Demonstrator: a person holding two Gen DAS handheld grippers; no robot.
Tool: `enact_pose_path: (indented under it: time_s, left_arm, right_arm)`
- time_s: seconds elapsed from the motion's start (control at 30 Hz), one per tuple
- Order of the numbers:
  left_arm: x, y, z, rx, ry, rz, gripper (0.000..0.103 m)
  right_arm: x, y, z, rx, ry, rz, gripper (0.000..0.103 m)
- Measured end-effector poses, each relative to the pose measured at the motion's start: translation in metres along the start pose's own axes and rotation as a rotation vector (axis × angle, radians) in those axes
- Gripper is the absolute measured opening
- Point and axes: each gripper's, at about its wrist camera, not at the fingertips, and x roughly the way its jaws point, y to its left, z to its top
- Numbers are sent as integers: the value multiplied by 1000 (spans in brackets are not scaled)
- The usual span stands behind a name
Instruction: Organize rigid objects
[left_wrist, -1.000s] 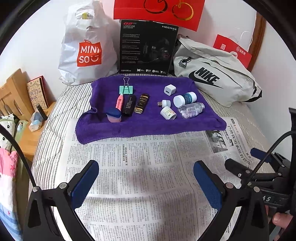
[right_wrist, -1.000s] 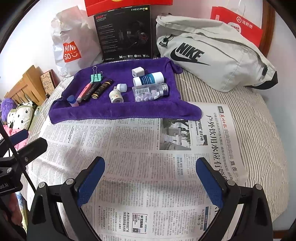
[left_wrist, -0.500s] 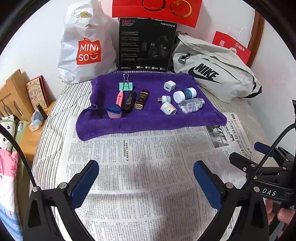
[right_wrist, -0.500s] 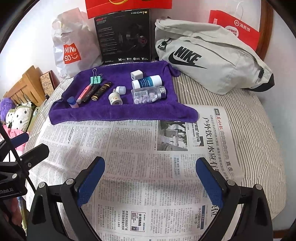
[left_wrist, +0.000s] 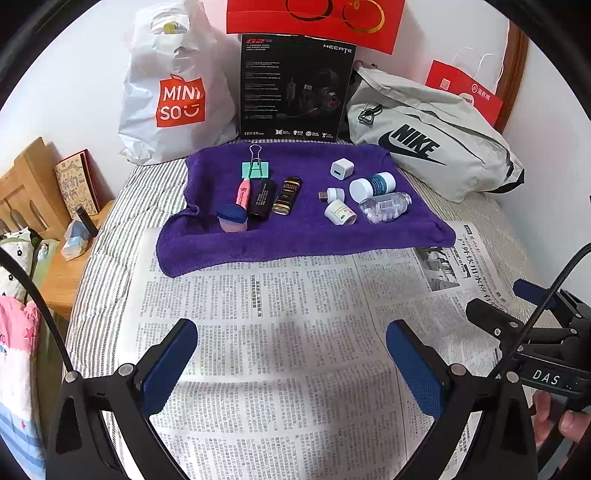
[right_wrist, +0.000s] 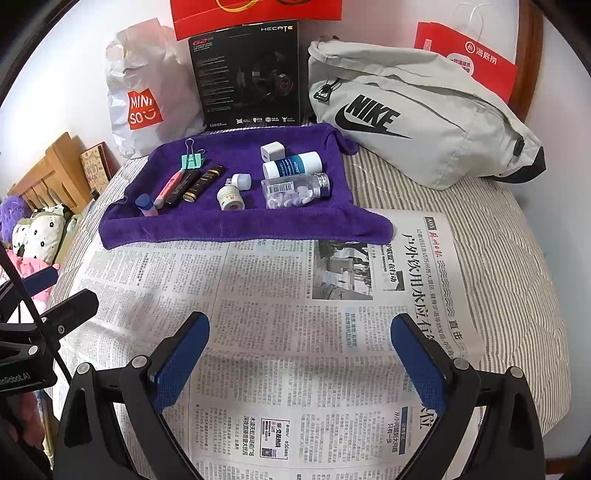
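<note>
Both tools, left (left_wrist: 291, 354) and right (right_wrist: 300, 349), have drawn back, jaws apart.

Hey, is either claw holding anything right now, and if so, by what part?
Nothing is held. The left claw and the right claw are both open over the newspaper, and the small items lie untouched on the purple towel.

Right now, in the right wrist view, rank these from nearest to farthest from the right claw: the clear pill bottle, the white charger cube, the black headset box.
1. Clear pill bottle: near edge of the purple towel, right side.
2. White charger cube: farther back on the towel.
3. Black headset box: upright against the wall, behind the towel.

The right claw is open over the newspaper.
</note>
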Motion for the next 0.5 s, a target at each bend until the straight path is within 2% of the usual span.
enact_pose_path:
  time_s: [0.5]
  left_arm:
    - [1,1,-1,-1,5,3,103]
  right_arm:
    - [1,-1,-2,2,3,8,98]
